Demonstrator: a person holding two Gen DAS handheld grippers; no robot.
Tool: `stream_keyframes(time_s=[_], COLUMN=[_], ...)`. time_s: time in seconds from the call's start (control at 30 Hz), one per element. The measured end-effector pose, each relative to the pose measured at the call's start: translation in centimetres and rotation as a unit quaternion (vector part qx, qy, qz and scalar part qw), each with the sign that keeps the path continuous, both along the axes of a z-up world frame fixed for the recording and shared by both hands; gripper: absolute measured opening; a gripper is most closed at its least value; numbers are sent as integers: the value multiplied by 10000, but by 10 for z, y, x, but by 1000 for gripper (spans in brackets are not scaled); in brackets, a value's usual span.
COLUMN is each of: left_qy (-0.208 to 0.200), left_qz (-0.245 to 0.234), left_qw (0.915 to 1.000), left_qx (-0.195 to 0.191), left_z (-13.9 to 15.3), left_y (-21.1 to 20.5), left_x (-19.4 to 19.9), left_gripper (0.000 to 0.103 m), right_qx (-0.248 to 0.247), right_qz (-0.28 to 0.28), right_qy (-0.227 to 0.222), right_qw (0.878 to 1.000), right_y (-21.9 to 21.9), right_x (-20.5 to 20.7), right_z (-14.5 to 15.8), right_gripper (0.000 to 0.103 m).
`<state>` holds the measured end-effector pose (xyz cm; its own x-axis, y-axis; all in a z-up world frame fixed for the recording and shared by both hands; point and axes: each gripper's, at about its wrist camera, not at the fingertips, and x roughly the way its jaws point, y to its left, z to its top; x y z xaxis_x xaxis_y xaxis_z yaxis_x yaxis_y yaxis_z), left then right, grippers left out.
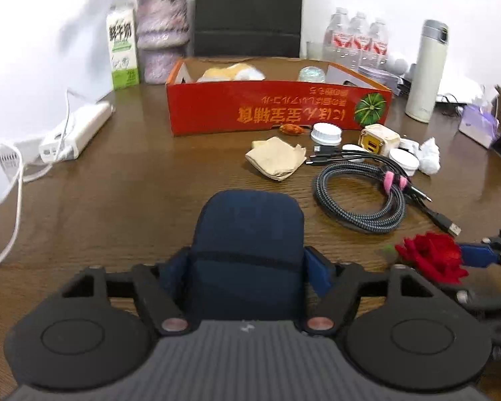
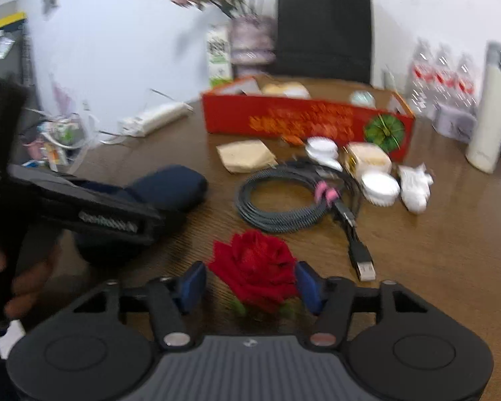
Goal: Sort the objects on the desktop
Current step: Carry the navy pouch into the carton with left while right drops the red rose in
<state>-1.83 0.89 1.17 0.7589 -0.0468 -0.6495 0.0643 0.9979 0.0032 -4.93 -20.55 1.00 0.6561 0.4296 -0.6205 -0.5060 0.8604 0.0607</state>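
Dark wood-grain surface [image 1: 123, 183] against a white wall, a black chair [image 1: 247, 10] behind its far edge. Far edge, left: milk carton [image 1: 123, 51], mauve vase [image 1: 162, 33] of flowers; left edge: white power strip [image 1: 76, 132]. Centre back: red cardboard box [image 1: 270, 108], holding pale items. Far right: water bottles [image 1: 355, 40], white flask [image 1: 426, 70]. Before the box: folded tan napkin [image 1: 277, 157], white lidded jars [image 1: 325, 133], cream charger [image 1: 380, 138], coiled braided cable [image 1: 357, 200], crumpled tissue [image 1: 429, 155]. Near edge: navy pouch [image 1: 247, 254] between the left gripper [image 1: 247, 267] jaws, pads against its sides; red rose [image 2: 255, 267] between the right gripper [image 2: 250, 284] jaws, which stand apart, clear of it.
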Motion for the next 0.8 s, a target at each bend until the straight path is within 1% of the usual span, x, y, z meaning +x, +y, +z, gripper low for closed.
stream_keyframes(time_s=[0.1, 0.17, 0.23, 0.3, 0.43, 0.5, 0.6, 0.73, 0.8], left_qy=[-21, -1, -105, -222, -563, -636, -699, -925, -888], left_qz=[-51, 33, 89, 130, 264, 285, 199, 128, 66], left_qw=[10000, 9997, 9994, 9991, 9969, 9962, 9944, 9906, 9894], left_qx=[-83, -231, -311, -347, -476, -526, -766, -1002, -1147], left_z=[2, 7, 14, 23, 46, 55, 73, 101, 112], left_y=[5, 10, 14, 16, 21, 22, 22, 14, 13], left_x=[-3, -5, -7, -9, -5, 6, 34, 78, 102], left_gripper=[65, 65, 64, 64, 64, 64, 64, 64, 64], right_qx=[158, 274, 330, 398, 736, 811, 773, 806, 690], right_qz=[-46, -84, -74, -58, 10, -49, -288, -737, -923], right_qy=[33, 19, -59, -154, -333, -466, -696, -897, -1014], right_qw=[9999, 9996, 9994, 9991, 9967, 9956, 9942, 9900, 9881], right_y=[-3, -4, -3, -4, -5, -8, -14, -25, -27], right_x=[2, 3, 3, 1, 4, 9, 30, 70, 94], right_z=[1, 3, 7, 12, 33, 46, 66, 94, 108], right_gripper=[38, 37, 37, 37, 37, 37, 37, 37, 37])
